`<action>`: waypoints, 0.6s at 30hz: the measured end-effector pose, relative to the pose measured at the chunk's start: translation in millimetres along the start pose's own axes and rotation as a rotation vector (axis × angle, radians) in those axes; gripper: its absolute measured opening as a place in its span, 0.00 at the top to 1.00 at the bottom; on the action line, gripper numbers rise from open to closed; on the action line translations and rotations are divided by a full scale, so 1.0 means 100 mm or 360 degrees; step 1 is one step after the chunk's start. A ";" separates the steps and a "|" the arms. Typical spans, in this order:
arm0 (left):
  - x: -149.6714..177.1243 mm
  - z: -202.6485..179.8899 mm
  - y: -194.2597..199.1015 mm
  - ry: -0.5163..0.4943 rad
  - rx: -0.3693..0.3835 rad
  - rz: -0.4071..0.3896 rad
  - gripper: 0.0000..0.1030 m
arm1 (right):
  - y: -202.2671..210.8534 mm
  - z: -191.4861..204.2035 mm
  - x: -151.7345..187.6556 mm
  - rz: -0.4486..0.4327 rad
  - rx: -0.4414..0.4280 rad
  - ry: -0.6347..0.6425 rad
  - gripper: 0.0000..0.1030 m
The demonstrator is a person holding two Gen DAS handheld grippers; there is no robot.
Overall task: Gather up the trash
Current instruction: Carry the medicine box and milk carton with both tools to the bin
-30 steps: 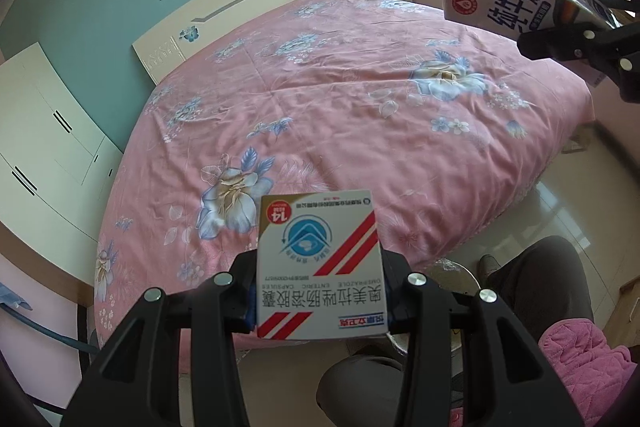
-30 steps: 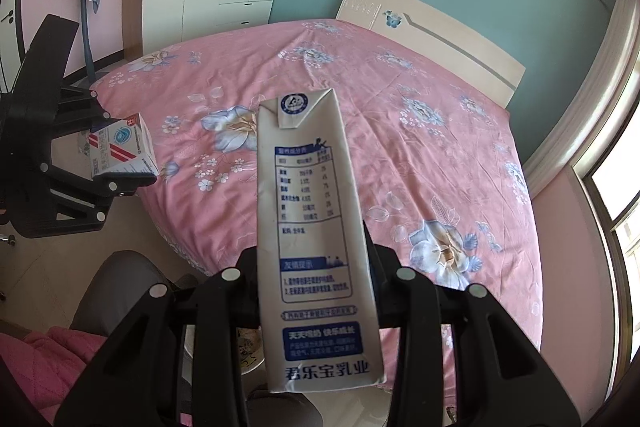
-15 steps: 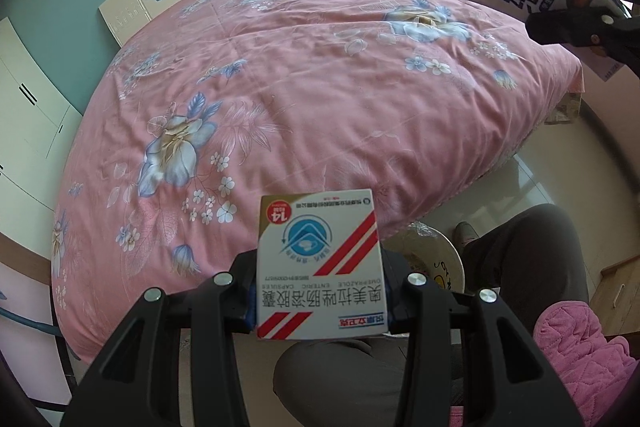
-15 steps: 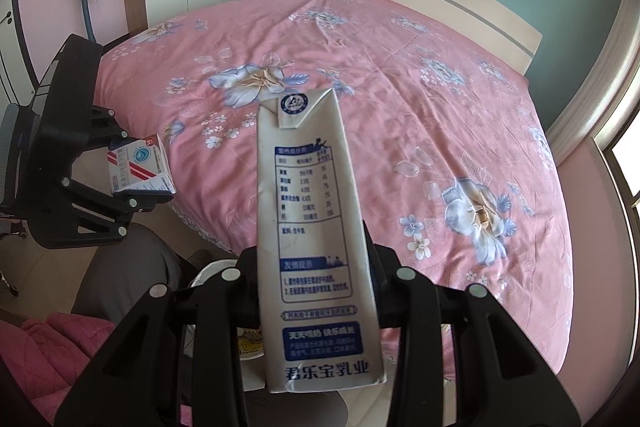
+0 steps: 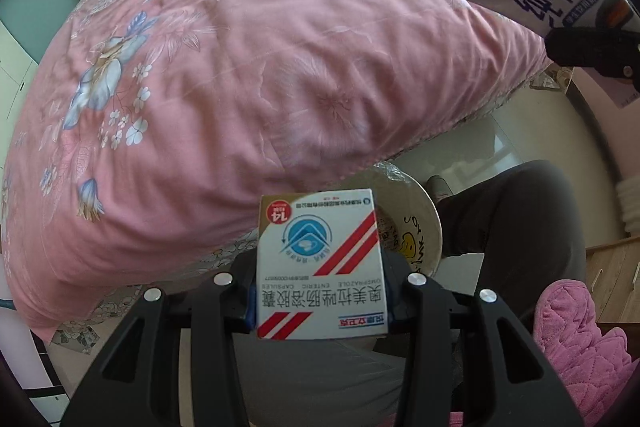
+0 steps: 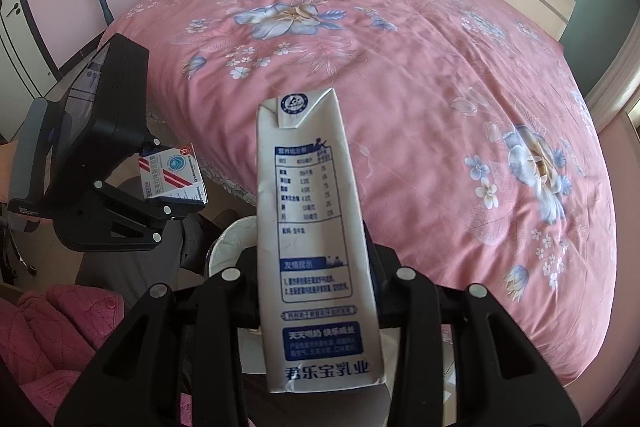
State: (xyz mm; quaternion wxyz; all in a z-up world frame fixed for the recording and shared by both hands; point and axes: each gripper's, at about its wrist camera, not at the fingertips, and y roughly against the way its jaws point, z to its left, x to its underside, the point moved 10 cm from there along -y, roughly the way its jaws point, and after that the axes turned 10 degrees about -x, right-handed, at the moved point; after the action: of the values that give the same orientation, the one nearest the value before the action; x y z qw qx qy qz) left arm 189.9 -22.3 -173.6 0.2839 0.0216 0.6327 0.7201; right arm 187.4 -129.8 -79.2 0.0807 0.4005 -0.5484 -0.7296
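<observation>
My left gripper squeezes a small medicine box; my right gripper squeezes a tall milk carton. Both hang over the trash bin near the bed. I think they are light, thin cardboard, so I hold the flat sides gently.

Both wrist fisheyes look steeply down over the bed foot, close. Shared: pink floral quilt. Each sees the other's load: left at 2 o'clock, right at 9 o'clock.
</observation>
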 end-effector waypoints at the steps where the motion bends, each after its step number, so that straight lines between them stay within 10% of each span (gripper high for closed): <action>1: 0.04 -0.04 -0.07 0.0002 0.0016 0.0023 0.56 | -0.07 0.02 0.05 0.0016 -0.0017 -0.0007 0.64; 18: 0.64 -0.45 -1.17 0.0097 0.0171 0.0357 0.56 | -1.33 0.28 0.94 0.0342 -0.0205 -0.0099 0.64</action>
State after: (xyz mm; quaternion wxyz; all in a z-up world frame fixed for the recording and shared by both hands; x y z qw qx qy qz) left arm 163.5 -30.5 -311.5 0.1807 0.0855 0.6723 0.7127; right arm 148.5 -110.8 -238.4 0.1670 0.3105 -0.5424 -0.7625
